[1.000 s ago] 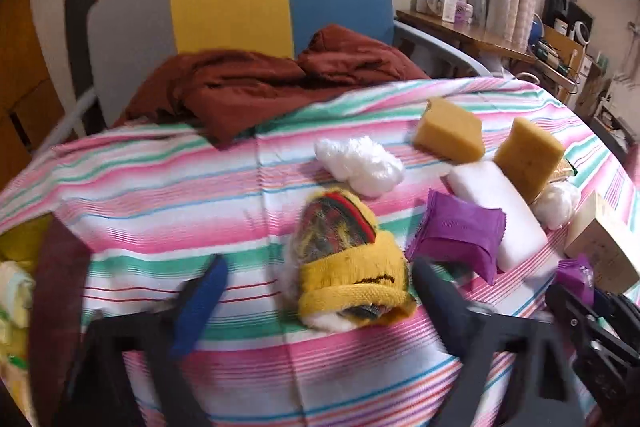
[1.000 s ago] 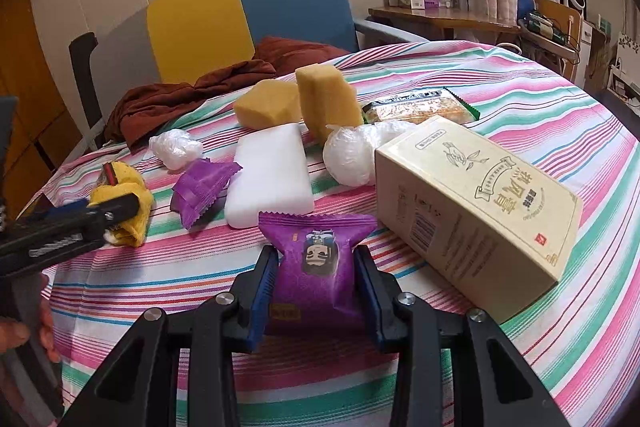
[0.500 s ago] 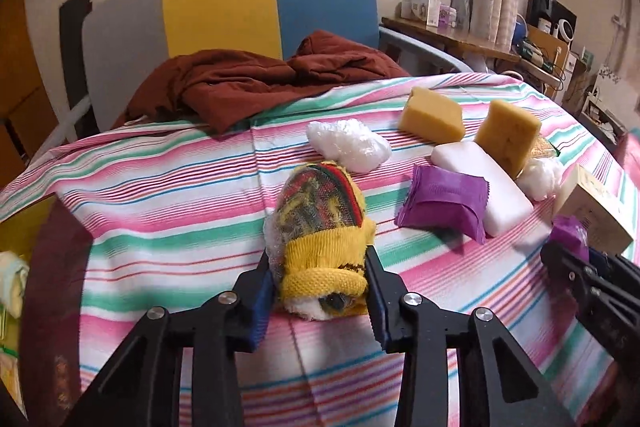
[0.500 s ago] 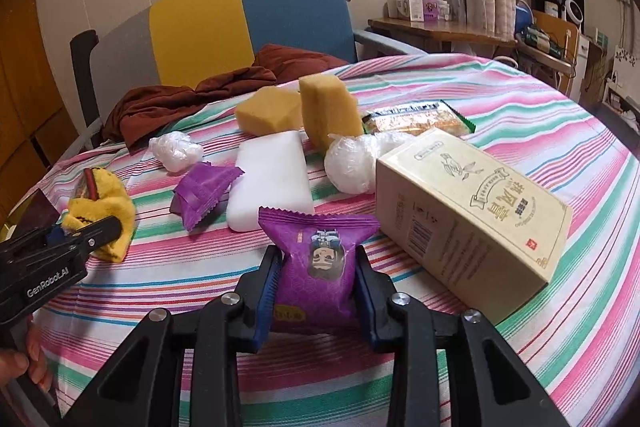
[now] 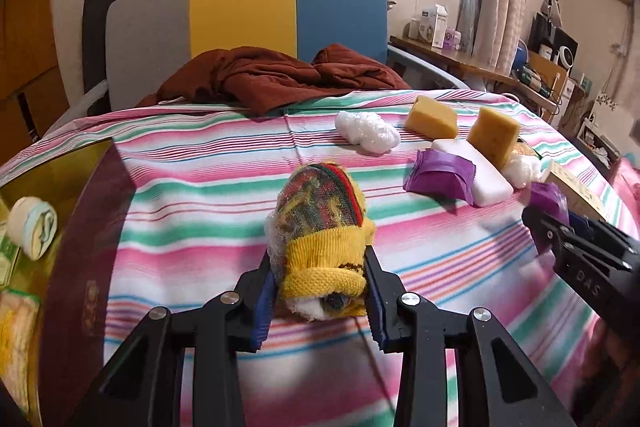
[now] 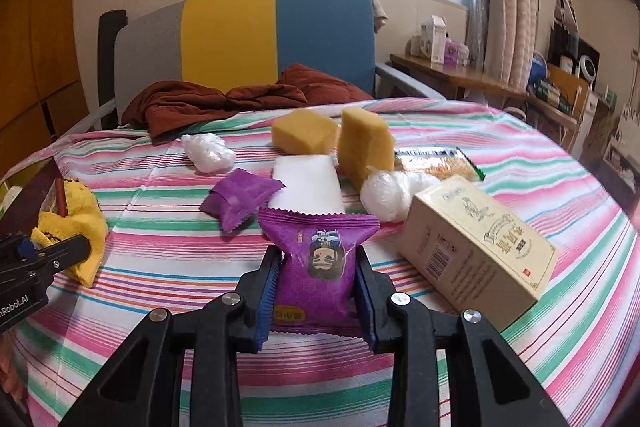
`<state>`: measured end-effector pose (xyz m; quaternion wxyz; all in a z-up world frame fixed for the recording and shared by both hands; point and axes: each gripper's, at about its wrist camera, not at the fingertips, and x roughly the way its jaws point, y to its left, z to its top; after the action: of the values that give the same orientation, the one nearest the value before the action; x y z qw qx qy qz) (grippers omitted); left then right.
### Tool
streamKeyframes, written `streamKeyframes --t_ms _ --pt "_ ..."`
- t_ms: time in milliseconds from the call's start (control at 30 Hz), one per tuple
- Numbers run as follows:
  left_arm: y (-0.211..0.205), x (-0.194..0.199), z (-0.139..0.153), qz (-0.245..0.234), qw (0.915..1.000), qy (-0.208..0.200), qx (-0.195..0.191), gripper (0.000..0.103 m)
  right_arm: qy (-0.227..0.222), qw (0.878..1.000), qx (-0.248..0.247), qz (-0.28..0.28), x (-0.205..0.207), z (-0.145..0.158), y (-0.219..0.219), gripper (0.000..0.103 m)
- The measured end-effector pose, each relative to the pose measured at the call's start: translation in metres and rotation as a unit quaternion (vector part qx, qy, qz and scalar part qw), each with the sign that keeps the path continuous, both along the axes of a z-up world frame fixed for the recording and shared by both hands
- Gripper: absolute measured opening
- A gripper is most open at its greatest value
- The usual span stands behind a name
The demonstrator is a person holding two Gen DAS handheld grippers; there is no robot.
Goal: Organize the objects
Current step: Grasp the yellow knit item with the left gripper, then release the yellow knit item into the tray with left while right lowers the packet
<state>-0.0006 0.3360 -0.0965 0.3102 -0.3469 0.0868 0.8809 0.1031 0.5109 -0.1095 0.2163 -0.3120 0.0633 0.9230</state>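
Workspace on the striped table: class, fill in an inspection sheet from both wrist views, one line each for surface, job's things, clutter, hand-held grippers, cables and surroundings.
Surface: striped tablecloth, pink, green and white.
Job's things: yellow knitted roll; purple snack packet; second purple packet; two yellow sponges; white block; two white plastic wads; beige carton; open box at the table's left edge.
Clutter: brown cloth at the far edge.
Hand-held grippers: left hand-held gripper has just closed on the knitted roll; right hand-held gripper clamps the snack packet.
Cables: nothing seen.
Surroundings: grey, yellow and blue chair; window; curtains; cluttered side desk.
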Motion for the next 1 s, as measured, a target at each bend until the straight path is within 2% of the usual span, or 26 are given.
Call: streamKeyframes --t_ms 167,300,467,667,1000 --pt "-0.016 0.013 0.009 -0.007 0.9998 0.008 0.017 0.038 -0.01 0.998 0.038 0.041 -0.002 0.005 -0.031 0.034" --pt "-0.036 0.02 0.017 -0.005 0.9992 -0.001 0.04 0.038 -0.012 0.997 0.039 0.06 0.0 0.008 -0.05 0.034" --pt "-0.063 0.027 0.025 0.0 0.9987 -0.005 0.05 0.038 -0.001 0.998 -0.014 0.063 0.01 0.01 -0.065 0.034" --pt "-0.101 0.028 0.05 0.006 0.9963 0.0 0.086 0.038 0.013 0.994 -0.074 0.074 0.014 0.019 -0.089 0.034" --pt "-0.145 -0.02 0.074 0.047 0.9929 -0.013 0.108 0.038 0.04 0.979 -0.12 0.16 0.007 0.055 -0.153 0.034"
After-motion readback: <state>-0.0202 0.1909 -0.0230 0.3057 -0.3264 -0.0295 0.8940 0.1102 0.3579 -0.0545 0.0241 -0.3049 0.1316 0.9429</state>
